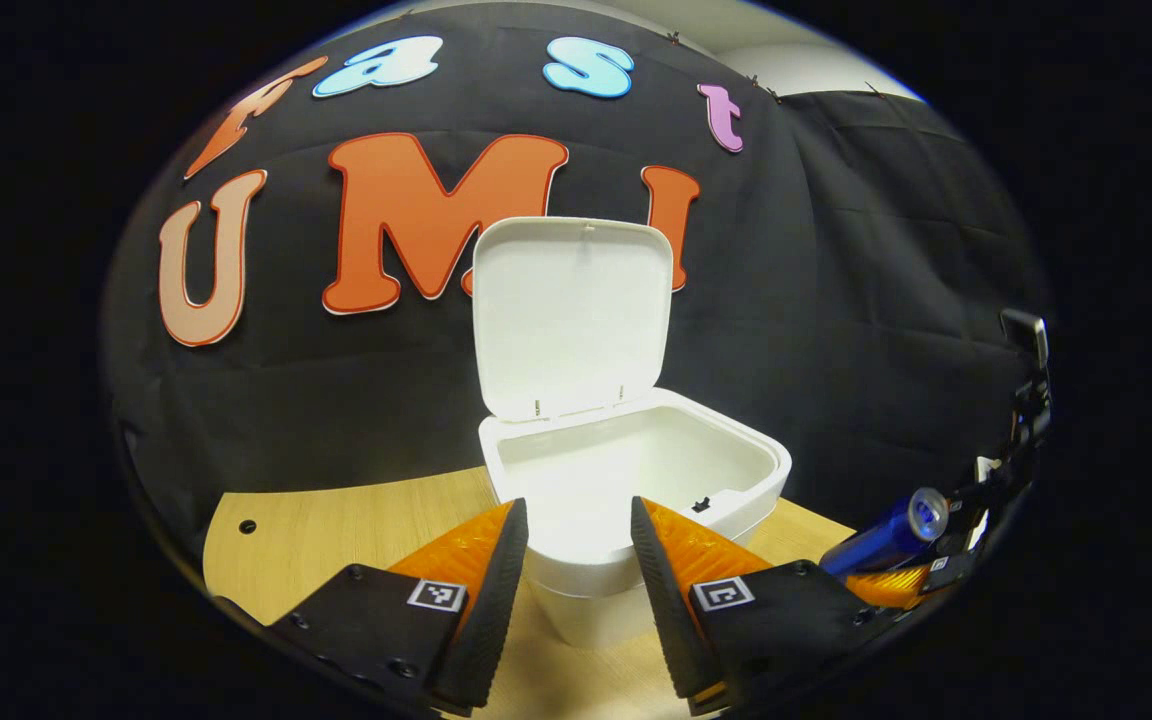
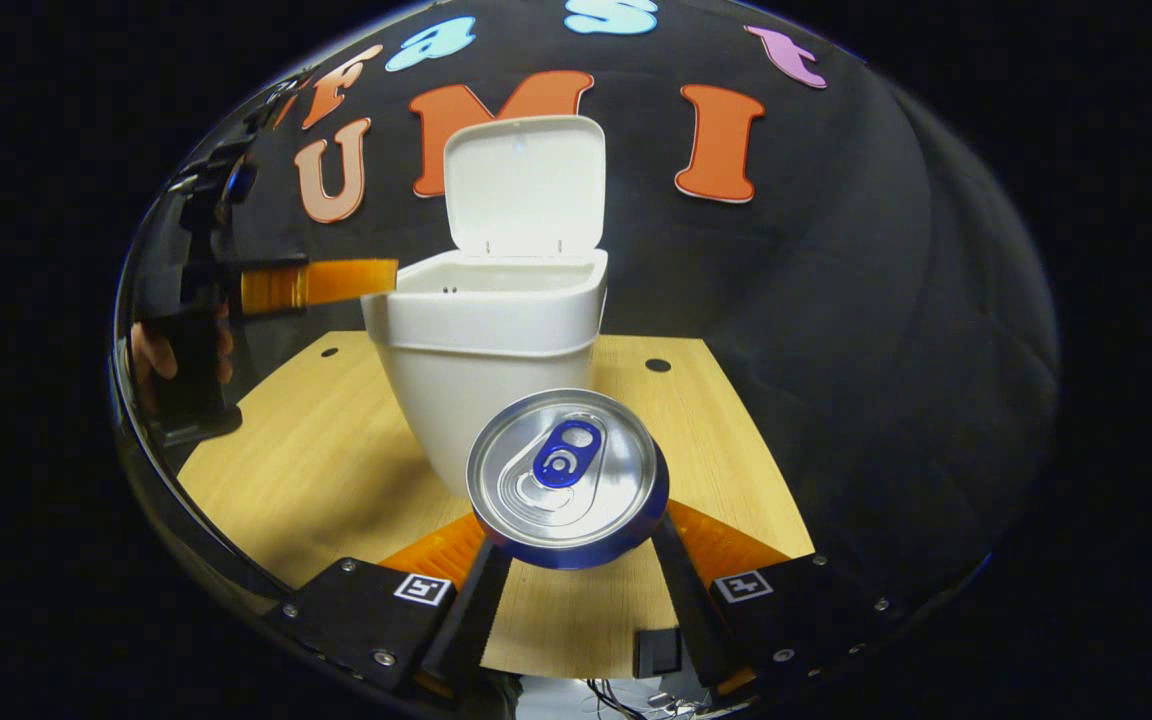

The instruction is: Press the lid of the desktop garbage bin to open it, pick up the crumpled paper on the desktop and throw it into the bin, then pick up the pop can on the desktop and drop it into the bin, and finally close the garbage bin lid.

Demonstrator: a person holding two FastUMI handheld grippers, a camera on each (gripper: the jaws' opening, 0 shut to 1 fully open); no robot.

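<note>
The white garbage bin [image 1: 636, 480] stands on the wooden desktop with its lid [image 1: 571, 310] raised upright at the back. My left gripper [image 1: 576, 590] hovers open just in front of the bin's near rim, nothing between its fingers. In the right gripper view, the blue pop can [image 2: 566, 475] is held lying along the fingers, its silver top facing the camera, with my right gripper [image 2: 571, 560] shut on it, in front of the bin [image 2: 491, 330]. The can [image 1: 886, 540] also appears at the far right of the left gripper view. I cannot tell what lies inside the bin.
The light wooden desktop [image 2: 336, 450] has small dark holes near its back edge. A hand [image 2: 151, 360] holds the left gripper [image 2: 316, 283] at the left, level with the bin's rim. Black cloth walls close the booth behind and to the right.
</note>
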